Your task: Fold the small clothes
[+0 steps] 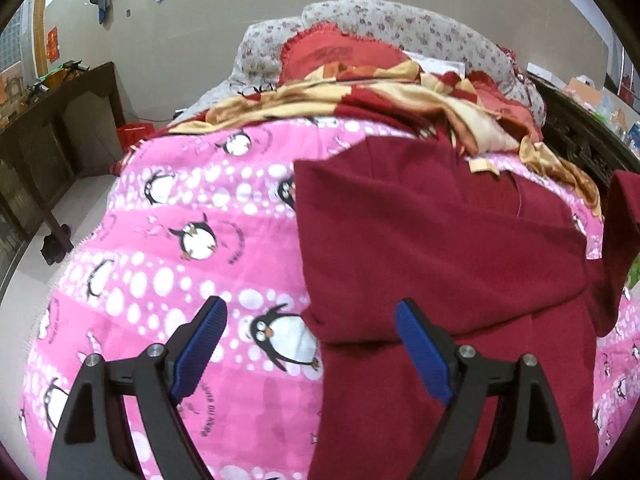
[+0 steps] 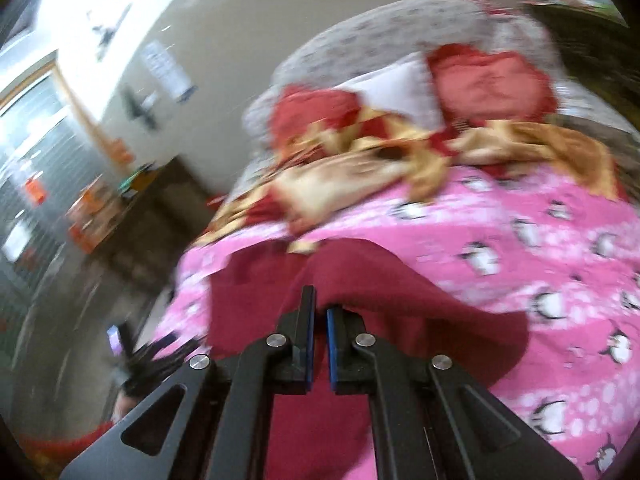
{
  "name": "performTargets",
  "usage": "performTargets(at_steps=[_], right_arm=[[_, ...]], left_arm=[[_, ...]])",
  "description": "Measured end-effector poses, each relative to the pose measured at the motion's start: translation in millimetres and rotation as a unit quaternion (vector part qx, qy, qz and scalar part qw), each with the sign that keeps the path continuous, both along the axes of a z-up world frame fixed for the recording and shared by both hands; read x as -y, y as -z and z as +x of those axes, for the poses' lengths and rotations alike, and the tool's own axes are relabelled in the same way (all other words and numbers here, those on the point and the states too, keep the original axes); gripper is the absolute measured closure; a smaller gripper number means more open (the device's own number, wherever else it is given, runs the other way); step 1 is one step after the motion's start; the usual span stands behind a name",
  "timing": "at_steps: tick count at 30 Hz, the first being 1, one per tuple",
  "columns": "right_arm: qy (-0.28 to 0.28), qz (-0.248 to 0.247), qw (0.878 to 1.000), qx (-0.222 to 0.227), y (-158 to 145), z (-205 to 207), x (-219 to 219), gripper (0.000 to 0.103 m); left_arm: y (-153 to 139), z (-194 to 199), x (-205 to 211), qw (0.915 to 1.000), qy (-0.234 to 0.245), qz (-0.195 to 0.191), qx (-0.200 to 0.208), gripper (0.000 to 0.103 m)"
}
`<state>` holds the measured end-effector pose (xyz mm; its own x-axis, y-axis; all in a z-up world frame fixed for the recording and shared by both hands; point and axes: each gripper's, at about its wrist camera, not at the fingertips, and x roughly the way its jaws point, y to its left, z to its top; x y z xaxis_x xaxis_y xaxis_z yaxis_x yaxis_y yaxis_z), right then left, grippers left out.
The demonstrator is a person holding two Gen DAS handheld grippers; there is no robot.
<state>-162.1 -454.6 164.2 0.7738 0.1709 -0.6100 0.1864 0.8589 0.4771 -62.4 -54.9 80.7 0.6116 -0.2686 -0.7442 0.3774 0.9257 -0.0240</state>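
While in R claw (image 2: 319, 312): maroon garment (image 2: 360, 280)

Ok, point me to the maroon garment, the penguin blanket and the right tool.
maroon garment (image 1: 440, 232): left wrist view, flat middle.
penguin blanket (image 1: 168, 280): left wrist view, bare pink part.
right tool (image 2: 320, 308): right wrist view, between tips.

Dark red fleece garment (image 1: 440, 240) lies spread on the pink penguin-print blanket (image 1: 180, 240) on the bed, partly folded over, its near part hanging toward the bed edge. One fold (image 2: 340, 280) lifted, pinched in the right gripper (image 2: 320, 312).
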Motion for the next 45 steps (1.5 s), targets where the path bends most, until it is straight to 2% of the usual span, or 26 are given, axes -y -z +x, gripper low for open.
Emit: performTargets(at_steps=[3, 5, 7, 11, 12, 14, 15, 17, 20, 22, 29, 33, 35, 37, 38, 39, 41, 42, 45], right_arm=[[-0.054, 0.007, 0.998, -0.019, 2.6, 18.0, -29.0, 0.089], [-0.093, 0.004, 0.995, -0.048, 13.5, 41.5, -53.3, 0.089], [-0.129, -0.002, 0.988, -0.080, 30.9, 66.8, -76.1, 0.089], [-0.196, 0.017, 0.970, -0.146, 88.0, 125.4, -117.8, 0.088], [-0.202, 0.014, 0.966, -0.163, 103.2, 140.2, -126.8, 0.087], [-0.183, 0.026, 0.967, -0.175, 124.3, 161.5, -132.8, 0.081], [-0.164, 0.050, 0.970, -0.172, 133.1, 171.1, -128.9, 0.074], [-0.125, 0.098, 0.974, -0.160, 138.5, 175.8, -116.7, 0.066], [-0.090, 0.149, 0.976, -0.129, 131.9, 162.8, -95.8, 0.059], [-0.087, 0.148, 0.979, -0.111, 121.8, 145.8, -88.3, 0.057], [-0.022, 0.061, 0.994, -0.090, 91.7, 59.3, -52.9, 0.056], [0.058, -0.019, 0.993, -0.100, 89.1, -2.7, -29.9, 0.054], [0.081, -0.020, 0.990, -0.112, 97.5, -27.6, -18.5, 0.053], [0.103, 0.005, 0.986, -0.131, 117.2, -47.7, -5.7, 0.053], [0.114, 0.013, 0.984, -0.139, 125.2, -50.1, -1.0, 0.053], [0.127, 0.019, 0.981, -0.147, 132.2, -52.5, 3.7, 0.053], [0.146, 0.037, 0.978, -0.143, 144.7, -53.7, 12.8, 0.053], [0.155, 0.049, 0.977, -0.136, 148.4, -53.6, 17.9, 0.053], [0.153, 0.069, 0.979, -0.117, 152.9, -43.7, 25.6, 0.053]], left_arm=[[-9.4, -1.4, -9.0, 1.0000, -0.002, -0.004, 0.007, 0.014], [-12.8, -2.7, -13.9, 0.9999, -0.002, -0.008, 0.008, 0.014], [-14.9, -3.4, -17.2, 0.9999, 0.001, -0.011, 0.005, 0.014], [-13.5, -7.0, -18.6, 0.9998, 0.013, -0.011, -0.005, 0.014], [-12.5, -7.8, -18.3, 0.9997, 0.017, -0.012, -0.010, 0.014], [-10.3, -10.2, -18.4, 0.9992, 0.027, -0.019, -0.021, 0.014], [-9.6, -11.7, -18.4, 0.9988, 0.033, -0.025, -0.028, 0.014], [-9.7, -15.0, -18.9, 0.9975, 0.045, -0.039, -0.037, 0.014], [-10.0, -20.4, -16.0, 0.9954, 0.062, -0.062, -0.040, 0.013], [-7.7, -21.6, -7.6, 0.9938, 0.075, -0.071, -0.042, 0.013], [2.1, -15.2, 40.2, 0.9925, 0.107, -0.050, -0.032, 0.013], [11.7, 3.3, 66.0, 0.9928, 0.103, -0.047, -0.040, 0.013], [17.0, 13.2, 75.4, 0.9927, 0.096, -0.052, -0.050, 0.013], [24.2, 23.7, 87.0, 0.9917, 0.093, -0.058, -0.067, 0.015], [27.8, 28.1, 93.3, 0.9901, 0.098, -0.060, -0.080, 0.028], [29.9, 31.0, 97.6, 0.9886, 0.103, -0.061, -0.092, 0.057], [31.7, 36.0, 107.1, 0.9842, 0.117, -0.059, -0.120, 0.083], [27.6, 36.7, 108.8, 0.9833, 0.120, -0.063, -0.121, 0.088], [5.9, 34.9, 103.0, 0.9839, 0.127, -0.074, -0.103, 0.091]])
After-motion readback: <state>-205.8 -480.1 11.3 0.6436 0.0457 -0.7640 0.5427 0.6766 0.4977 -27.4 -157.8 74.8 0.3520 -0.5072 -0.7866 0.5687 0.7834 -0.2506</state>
